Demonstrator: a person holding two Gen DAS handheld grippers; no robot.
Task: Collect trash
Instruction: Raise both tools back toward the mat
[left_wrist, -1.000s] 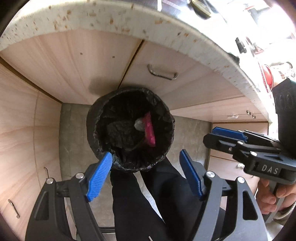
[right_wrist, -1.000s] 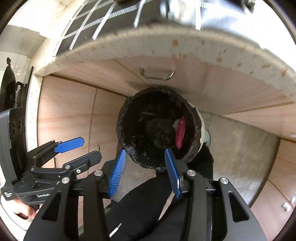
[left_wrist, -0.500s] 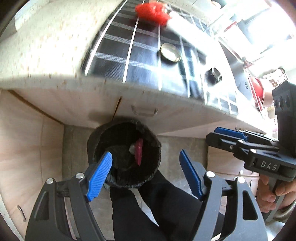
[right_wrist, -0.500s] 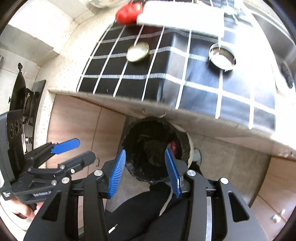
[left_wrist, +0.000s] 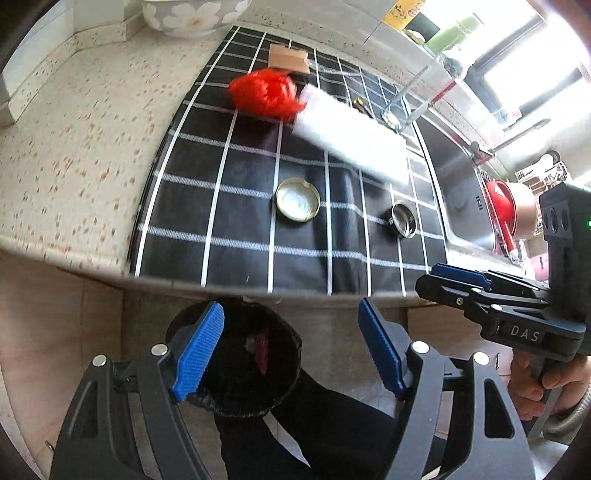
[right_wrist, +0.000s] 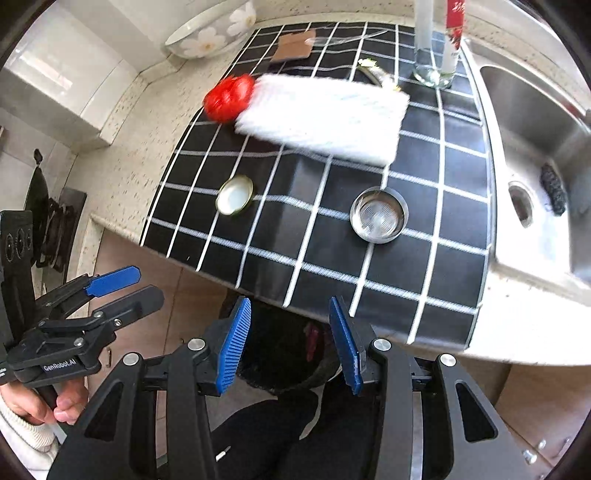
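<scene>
Both grippers hover over the front edge of a counter, above a bin with a black liner (left_wrist: 240, 384) (right_wrist: 291, 373) on the floor; a pink wrapper (left_wrist: 263, 350) (right_wrist: 312, 343) lies inside it. My left gripper (left_wrist: 291, 350) (right_wrist: 149, 284) is open and empty. My right gripper (right_wrist: 290, 347) (left_wrist: 424, 277) is open too, narrower, with nothing between its pads. On the black checked mat (left_wrist: 236, 206) (right_wrist: 325, 254) lie a crumpled red plastic bag (left_wrist: 264, 94) (right_wrist: 229, 98), a white cloth (left_wrist: 351, 136) (right_wrist: 325, 118), a gold jar lid (left_wrist: 297, 199) (right_wrist: 234, 199) and a piece of brown card (left_wrist: 288, 59) (right_wrist: 293, 46).
A metal sink strainer (left_wrist: 403, 218) (right_wrist: 379, 215) sits on the mat near the steel sink (left_wrist: 461, 184) (right_wrist: 535, 147). A clear bottle (left_wrist: 413, 99) (right_wrist: 436, 44) and a flowered bowl (left_wrist: 192, 14) (right_wrist: 210, 33) stand at the back. A person's dark trouser legs (left_wrist: 332, 424) are below the grippers.
Both grippers have risen from just over the bin to counter height and tipped up. The countertop now fills the views; the bin has dropped to the bottom. Jaws unchanged.
</scene>
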